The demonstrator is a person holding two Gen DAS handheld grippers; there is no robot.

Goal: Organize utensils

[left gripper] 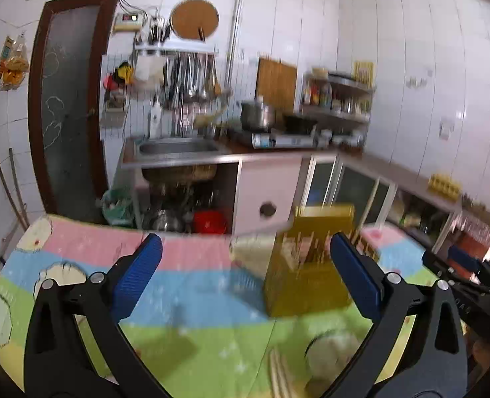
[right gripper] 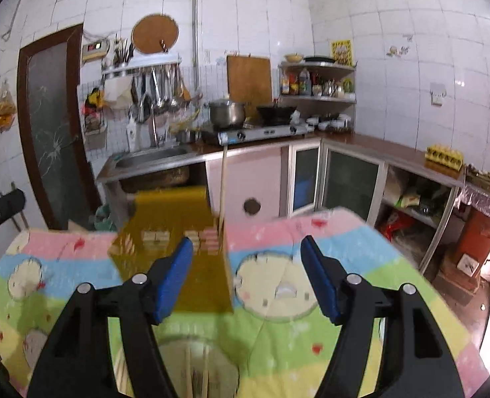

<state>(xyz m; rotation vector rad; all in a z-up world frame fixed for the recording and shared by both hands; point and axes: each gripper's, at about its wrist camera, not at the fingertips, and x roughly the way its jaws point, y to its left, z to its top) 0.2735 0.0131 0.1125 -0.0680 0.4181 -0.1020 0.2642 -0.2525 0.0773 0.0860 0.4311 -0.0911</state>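
A yellow translucent utensil holder (left gripper: 308, 265) stands on the pastel cartoon mat (left gripper: 185, 285), with several stick-like utensils inside. It also shows in the right wrist view (right gripper: 175, 248), with one long chopstick (right gripper: 222, 195) standing up at its right side. Loose chopsticks (left gripper: 280, 374) lie on the mat near me; they also show in the right wrist view (right gripper: 195, 374). My left gripper (left gripper: 245, 275) is open and empty, short of the holder. My right gripper (right gripper: 246, 278) is open and empty, just right of the holder.
A round pale dish (left gripper: 331, 351) sits on the mat by the loose chopsticks. Beyond the mat's far edge are the sink (right gripper: 148, 156), stove (right gripper: 261, 131) with pots, and cabinets (right gripper: 348, 182). The right gripper's body (left gripper: 470, 275) shows at the right in the left wrist view.
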